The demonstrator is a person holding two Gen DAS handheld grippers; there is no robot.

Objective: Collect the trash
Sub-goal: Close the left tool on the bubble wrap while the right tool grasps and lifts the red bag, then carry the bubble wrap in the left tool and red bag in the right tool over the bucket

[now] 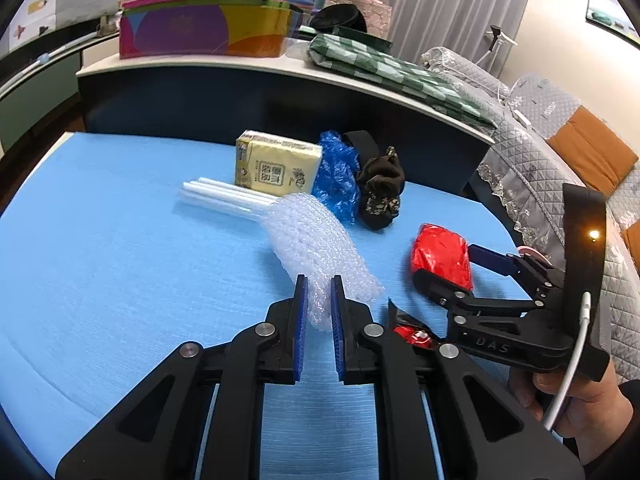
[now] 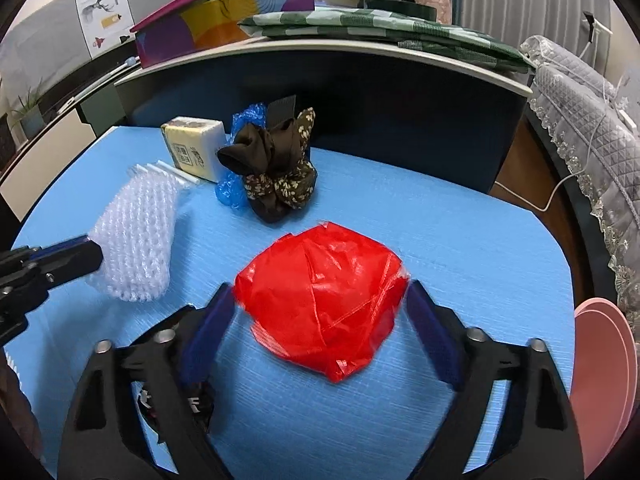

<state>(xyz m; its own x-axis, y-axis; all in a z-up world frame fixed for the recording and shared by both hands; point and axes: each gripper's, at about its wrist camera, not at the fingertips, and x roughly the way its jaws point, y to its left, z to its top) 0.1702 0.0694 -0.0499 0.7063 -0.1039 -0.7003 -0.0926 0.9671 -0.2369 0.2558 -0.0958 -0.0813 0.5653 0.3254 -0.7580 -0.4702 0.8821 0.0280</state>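
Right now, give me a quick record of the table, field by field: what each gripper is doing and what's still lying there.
surface: blue mat
left gripper: shut on bubble wrap
right gripper: open, fingers either side of red plastic bag, not pressing it
behind, on mat: tissue pack, white straws, blue plastic bag, dark floral cloth
near left gripper: small red-and-black wrapper
right edge: pink plates

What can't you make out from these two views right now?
- Small red-and-black wrapper, left wrist view: mostly hidden behind the left gripper.
- Pink round object, right wrist view: cut off by the frame edge.
- Blue plastic, right wrist view: largely behind the brown cloth.
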